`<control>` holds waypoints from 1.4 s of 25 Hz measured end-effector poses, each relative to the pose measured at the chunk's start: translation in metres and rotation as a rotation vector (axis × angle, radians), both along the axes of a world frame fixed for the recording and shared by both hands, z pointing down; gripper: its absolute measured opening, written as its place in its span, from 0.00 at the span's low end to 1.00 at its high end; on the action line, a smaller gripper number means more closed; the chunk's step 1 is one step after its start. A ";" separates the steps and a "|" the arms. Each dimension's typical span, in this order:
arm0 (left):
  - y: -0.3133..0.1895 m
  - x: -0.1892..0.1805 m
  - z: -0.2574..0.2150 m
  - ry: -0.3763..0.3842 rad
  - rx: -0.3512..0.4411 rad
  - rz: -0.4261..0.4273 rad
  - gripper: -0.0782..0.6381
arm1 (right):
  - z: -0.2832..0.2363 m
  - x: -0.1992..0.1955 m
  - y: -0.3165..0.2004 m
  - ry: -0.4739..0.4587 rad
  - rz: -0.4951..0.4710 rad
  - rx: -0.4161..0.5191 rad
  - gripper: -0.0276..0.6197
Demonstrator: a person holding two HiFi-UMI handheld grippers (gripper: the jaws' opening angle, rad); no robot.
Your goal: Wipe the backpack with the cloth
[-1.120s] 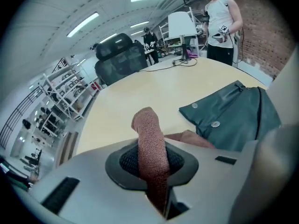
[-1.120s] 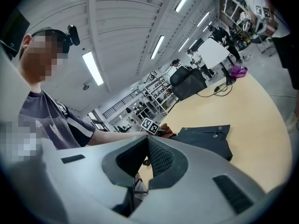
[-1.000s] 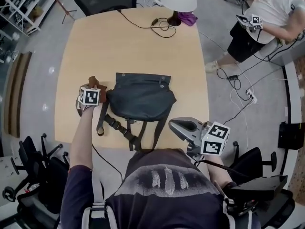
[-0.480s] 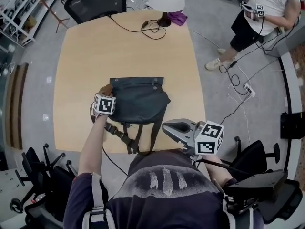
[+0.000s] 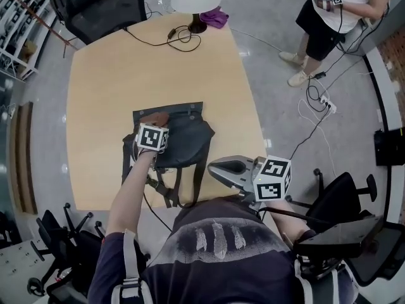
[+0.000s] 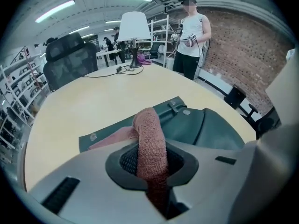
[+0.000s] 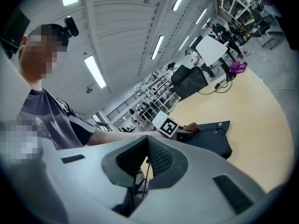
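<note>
I have the left gripper [image 6: 152, 168] clamped on the cloth [image 6: 148, 133], a rust-coloured towel that is bunched into a thick roll between the jaws and spills forward over the top. In the left gripper view a flatter pink fold of it lies on the fabric just beyond the jaws. Gripping it bunched like this gives me a padded front end to press down with, so that the towel meets the bag and not the plastic. The backpack [image 5: 186, 137] lies flat on the wooden table [image 5: 107, 75], a little below the middle of the head view. Its flap is spread wide and its straps trail toward the bottom edge of the table. The cloth sits at the backpack's upper left corner, close to the snap-studded top hem. I judge that corner a sensible place to begin a stroke across the flap. The right gripper [image 5: 218, 167] hangs off the table's near edge, lower right of centre in the head view, well apart from the bag. Its jaws are together with nothing between them. It is parked there, I think, to keep the wiping path free, though it could come in to pin the backpack if the fabric drags.
</note>
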State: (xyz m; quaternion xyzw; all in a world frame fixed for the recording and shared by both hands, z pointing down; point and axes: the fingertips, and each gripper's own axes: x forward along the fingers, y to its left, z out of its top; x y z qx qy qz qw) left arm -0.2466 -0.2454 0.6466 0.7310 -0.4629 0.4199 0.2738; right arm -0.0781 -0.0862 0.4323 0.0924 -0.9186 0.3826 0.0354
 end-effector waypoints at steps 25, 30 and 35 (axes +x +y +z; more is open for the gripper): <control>0.005 0.249 -0.111 0.887 -0.081 0.203 0.19 | -0.002 0.024 -0.021 -0.059 0.026 -0.001 0.05; 0.012 0.191 -0.045 0.461 -0.063 0.143 0.19 | 0.000 0.020 -0.017 -0.056 0.014 -0.005 0.05; 0.030 0.159 -0.020 -0.023 0.111 0.414 0.19 | 0.000 0.010 -0.012 -0.056 -0.029 -0.002 0.05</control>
